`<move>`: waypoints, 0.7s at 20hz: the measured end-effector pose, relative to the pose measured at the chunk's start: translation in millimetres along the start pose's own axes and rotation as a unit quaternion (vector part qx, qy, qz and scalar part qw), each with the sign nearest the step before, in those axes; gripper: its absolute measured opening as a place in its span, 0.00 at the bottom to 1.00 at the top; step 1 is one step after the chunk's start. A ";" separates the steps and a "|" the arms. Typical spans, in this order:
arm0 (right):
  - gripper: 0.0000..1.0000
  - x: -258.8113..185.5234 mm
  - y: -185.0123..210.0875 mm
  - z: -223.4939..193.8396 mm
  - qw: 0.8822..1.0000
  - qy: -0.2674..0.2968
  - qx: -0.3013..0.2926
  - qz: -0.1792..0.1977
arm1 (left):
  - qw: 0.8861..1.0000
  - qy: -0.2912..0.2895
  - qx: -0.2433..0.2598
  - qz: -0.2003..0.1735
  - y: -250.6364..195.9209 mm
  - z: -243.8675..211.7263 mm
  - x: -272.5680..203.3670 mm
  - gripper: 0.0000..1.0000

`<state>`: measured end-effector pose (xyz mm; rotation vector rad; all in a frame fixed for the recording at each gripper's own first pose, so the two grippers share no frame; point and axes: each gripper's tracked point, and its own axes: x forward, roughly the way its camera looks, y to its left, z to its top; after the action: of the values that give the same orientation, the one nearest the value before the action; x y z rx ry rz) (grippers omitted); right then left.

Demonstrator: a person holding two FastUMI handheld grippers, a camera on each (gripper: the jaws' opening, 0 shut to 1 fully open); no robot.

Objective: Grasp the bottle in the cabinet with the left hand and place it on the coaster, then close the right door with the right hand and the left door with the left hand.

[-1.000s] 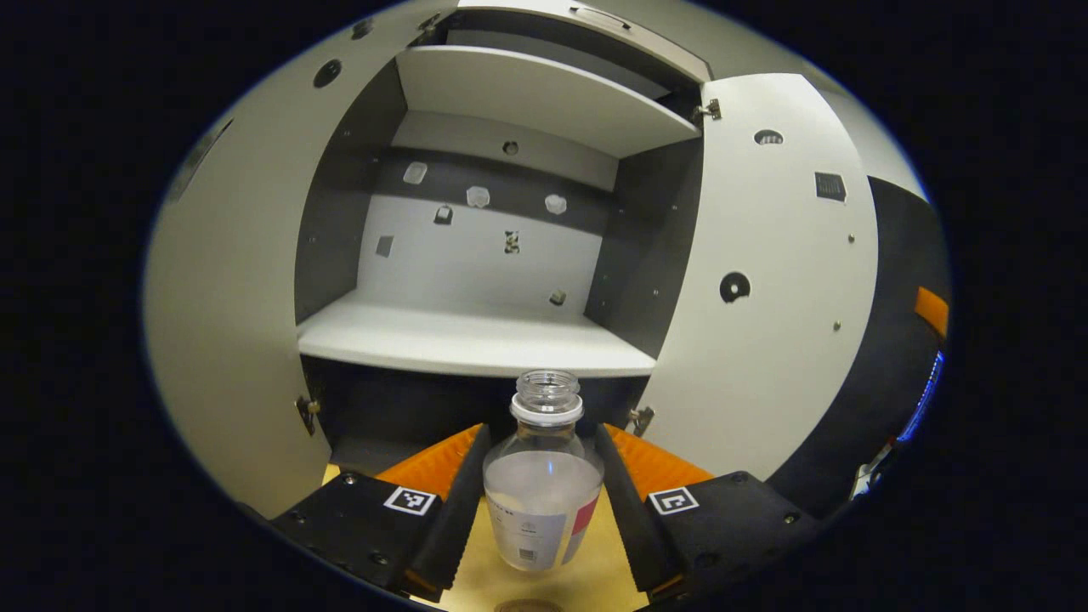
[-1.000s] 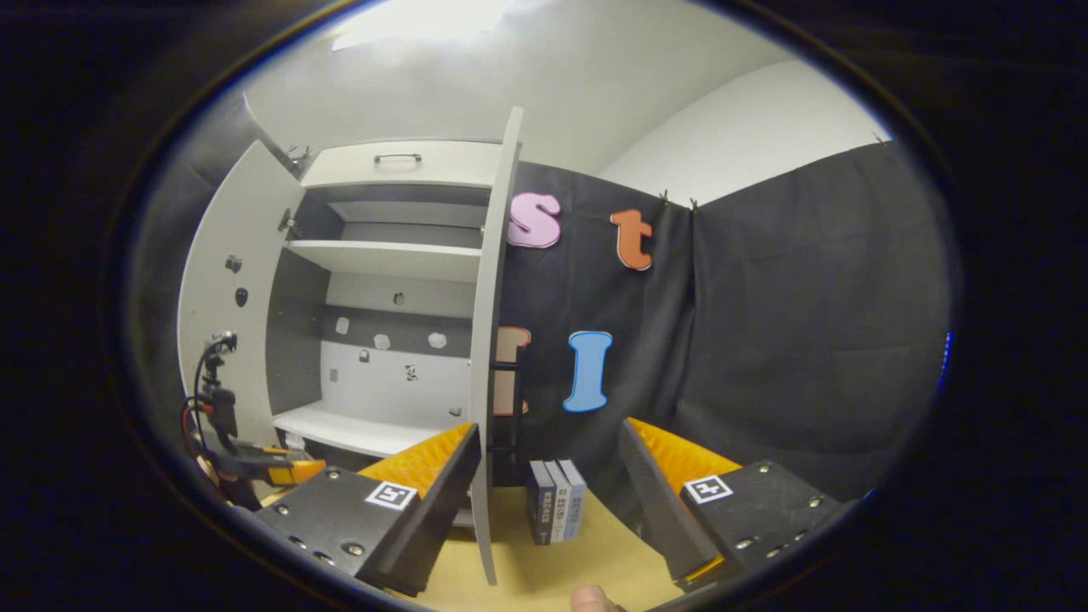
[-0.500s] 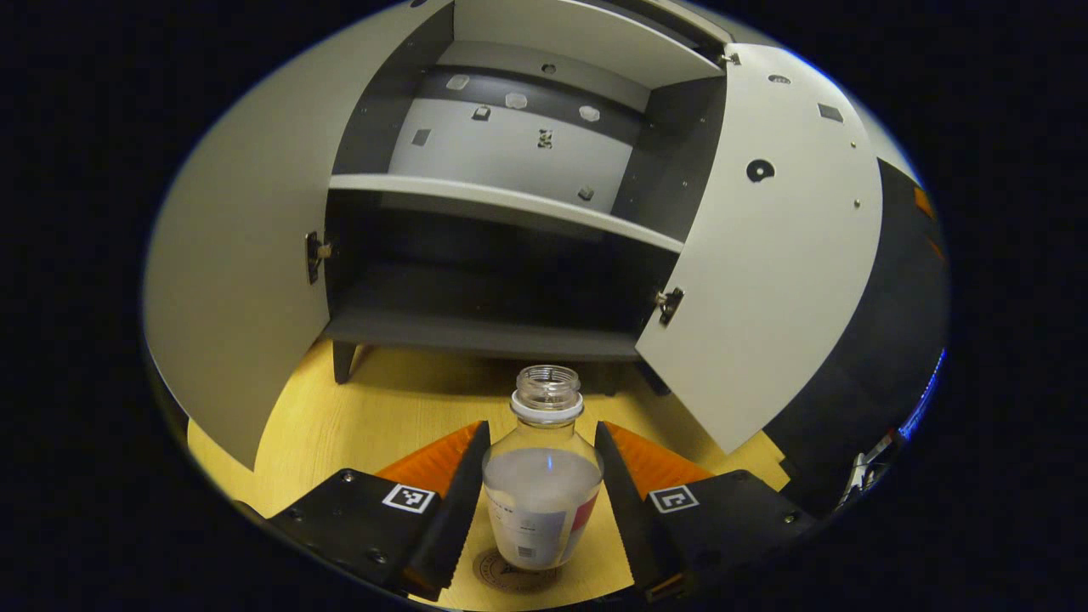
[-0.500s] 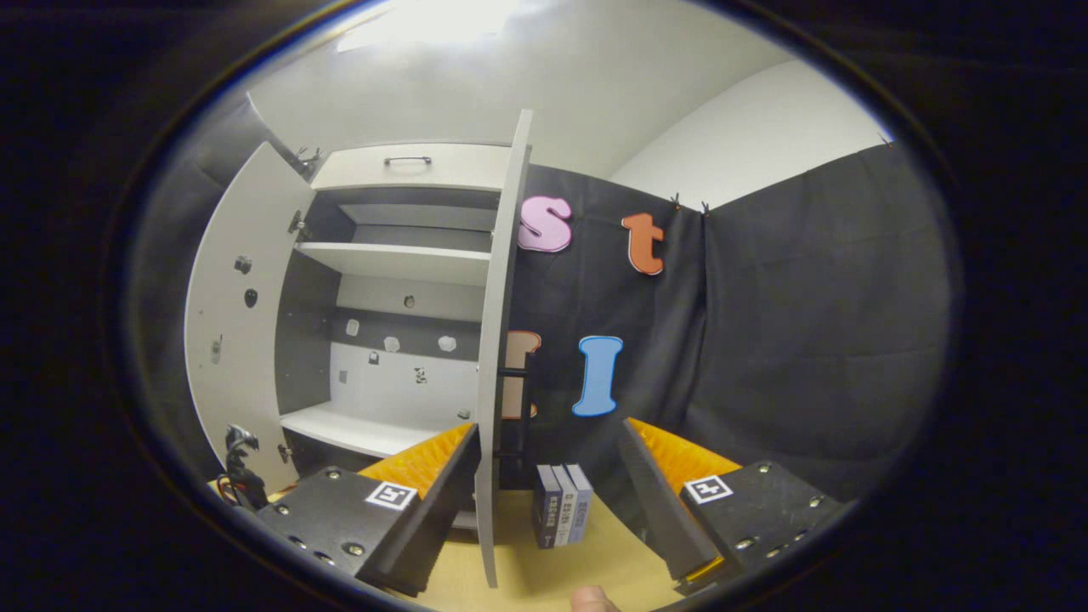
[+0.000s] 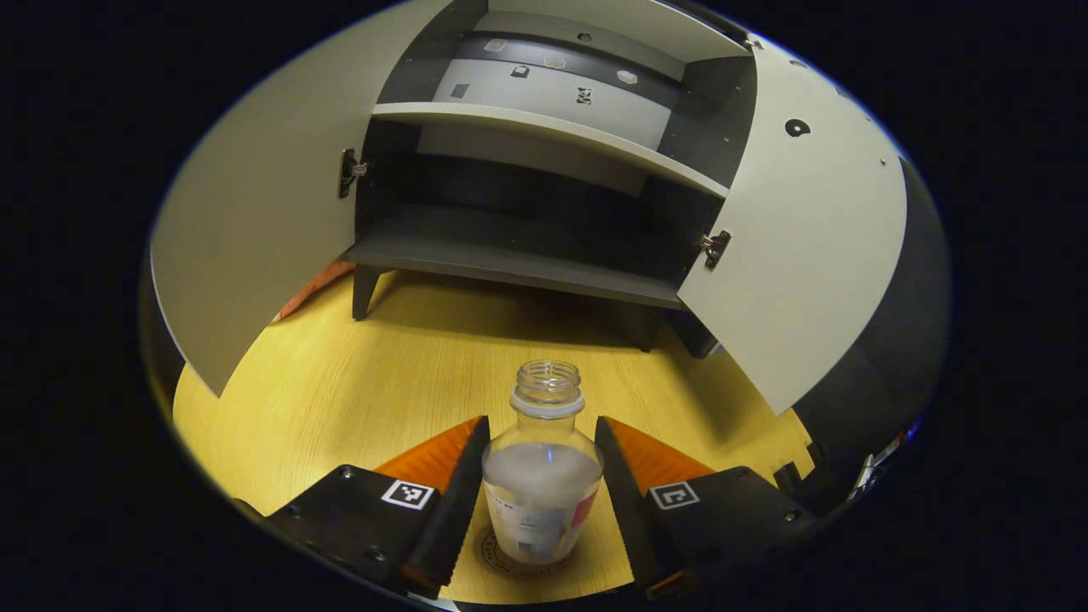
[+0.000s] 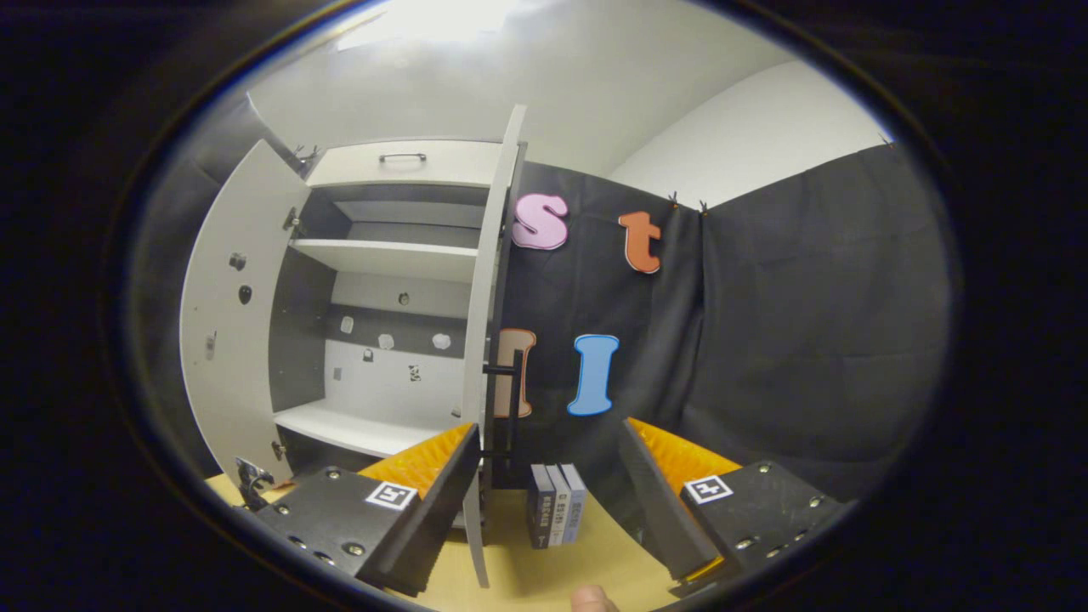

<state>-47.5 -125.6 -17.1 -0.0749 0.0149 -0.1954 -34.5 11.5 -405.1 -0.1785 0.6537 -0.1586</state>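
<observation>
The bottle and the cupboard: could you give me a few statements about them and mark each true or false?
1. The bottle has no cap on. True.
2. The bottle stands between the fingers of the left gripper, over the round coaster. True.
3. Both cabinet doors are shut. False: the left door and the right door both stand open.
4. The right gripper is holding the bottle. False: it is open and holds nothing.
5. A few books stand on the wooden table. True.
</observation>
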 end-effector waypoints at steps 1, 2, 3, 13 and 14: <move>0.98 0.1 0.0 -0.6 1.000 0.002 -0.001 0.001 | 1.000 0.002 0.007 0.001 0.8 -4.2 -0.9 0.77; 0.98 0.5 0.7 -2.1 1.000 0.003 -0.001 0.001 | 1.000 -0.009 0.014 0.000 -0.6 -0.7 -2.6 0.77; 0.98 1.2 1.2 -3.9 1.000 0.005 -0.001 0.003 | 1.000 -0.010 0.020 0.000 -1.3 -2.3 -1.5 0.78; 0.98 6.6 15.8 -9.8 1.000 0.010 0.005 0.025 | 0.999 0.002 0.041 -0.005 -4.8 -14.1 -26.1 0.77; 0.99 6.5 16.2 -10.8 1.000 0.010 0.006 0.027 | 0.999 0.002 0.039 -0.005 -4.4 -15.8 -27.9 0.77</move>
<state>-38.2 -111.9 -29.1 -0.0596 0.0350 -0.1415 -66.5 11.1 -400.1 -0.1061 0.6487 -0.1939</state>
